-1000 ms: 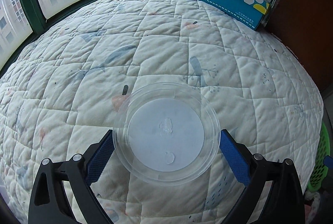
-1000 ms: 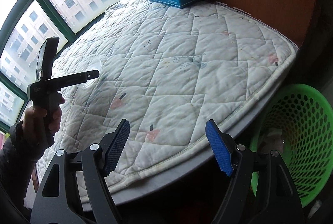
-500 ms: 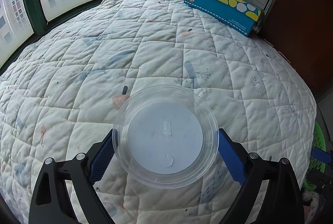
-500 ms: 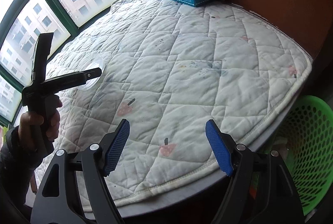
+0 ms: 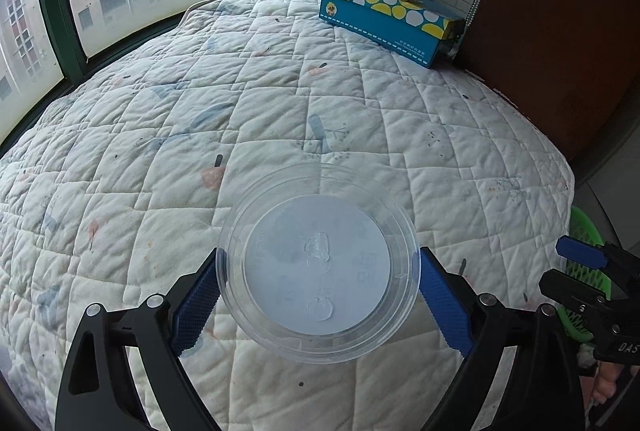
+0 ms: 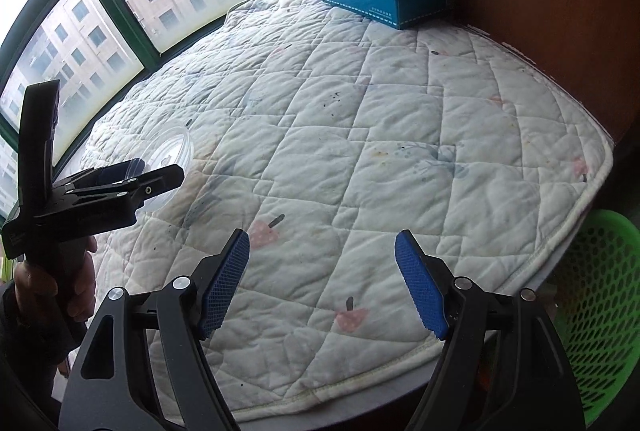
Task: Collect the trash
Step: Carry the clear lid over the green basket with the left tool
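Clear plastic lid in the left gripper's hold, on its way to the bin

The left gripper [image 5: 318,297] has its blue pads spread wide, one pressed to each edge of the clear plastic lid [image 5: 318,275] — the jaws drew in a little onto it just now. The lid hangs tilted above the quilted mattress [image 5: 280,103], apparently clear of it. It is round and see-through, with a raised rim, a white disc at its centre and two small moulded bumps. The carrying step looks to be in hand; next it wants swinging across to the green mesh basket [image 6: 596,315] beside the mattress edge, then letting go over it — a flimsy lid could slip. The right gripper [image 6: 322,283] stands half open, holding nothing.
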The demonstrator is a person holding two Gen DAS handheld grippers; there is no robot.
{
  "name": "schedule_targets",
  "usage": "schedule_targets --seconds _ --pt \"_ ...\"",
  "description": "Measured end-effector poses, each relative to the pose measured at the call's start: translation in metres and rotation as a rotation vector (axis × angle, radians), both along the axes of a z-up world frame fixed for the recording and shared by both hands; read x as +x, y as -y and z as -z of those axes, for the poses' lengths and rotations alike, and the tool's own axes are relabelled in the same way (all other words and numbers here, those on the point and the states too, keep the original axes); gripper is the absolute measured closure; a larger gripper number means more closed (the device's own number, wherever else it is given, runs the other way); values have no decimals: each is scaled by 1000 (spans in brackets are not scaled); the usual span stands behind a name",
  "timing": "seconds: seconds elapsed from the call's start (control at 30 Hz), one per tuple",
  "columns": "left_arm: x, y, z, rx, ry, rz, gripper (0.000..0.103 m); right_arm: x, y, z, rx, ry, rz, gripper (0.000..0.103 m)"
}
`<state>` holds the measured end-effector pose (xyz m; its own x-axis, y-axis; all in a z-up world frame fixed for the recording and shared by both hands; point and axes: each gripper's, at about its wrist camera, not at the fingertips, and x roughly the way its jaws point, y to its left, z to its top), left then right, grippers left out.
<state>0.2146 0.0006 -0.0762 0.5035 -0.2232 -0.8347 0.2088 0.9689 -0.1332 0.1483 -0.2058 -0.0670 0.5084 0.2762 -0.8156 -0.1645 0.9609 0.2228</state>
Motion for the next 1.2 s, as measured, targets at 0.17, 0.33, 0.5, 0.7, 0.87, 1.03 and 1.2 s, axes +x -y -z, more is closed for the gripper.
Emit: schedule_targets --seconds 0.17,0.33,0.5,0.7,0.87,1.03,1.2 --pt "-15 26 -12 -2 25 48 14 -16 17 -8 -3 14 27 31" --pt "-29 53 -21 -3 37 94 14 -36 44 -18 1 32 74 32" --pt "-43 85 -26 -14 45 149 14 -59 79 -25 -6 46 145 32" --pt "-56 124 -31 -40 47 219 14 -90 131 -25 -38 38 244 32" --pt "-67 163 -34 -56 45 290 14 -117 173 -22 -60 25 336 33" --pt "-76 202 -35 -57 43 359 14 -139 208 -22 -62 23 419 33" --pt "-85 243 -31 -44 34 426 14 -159 235 -23 -51 27 488 33"
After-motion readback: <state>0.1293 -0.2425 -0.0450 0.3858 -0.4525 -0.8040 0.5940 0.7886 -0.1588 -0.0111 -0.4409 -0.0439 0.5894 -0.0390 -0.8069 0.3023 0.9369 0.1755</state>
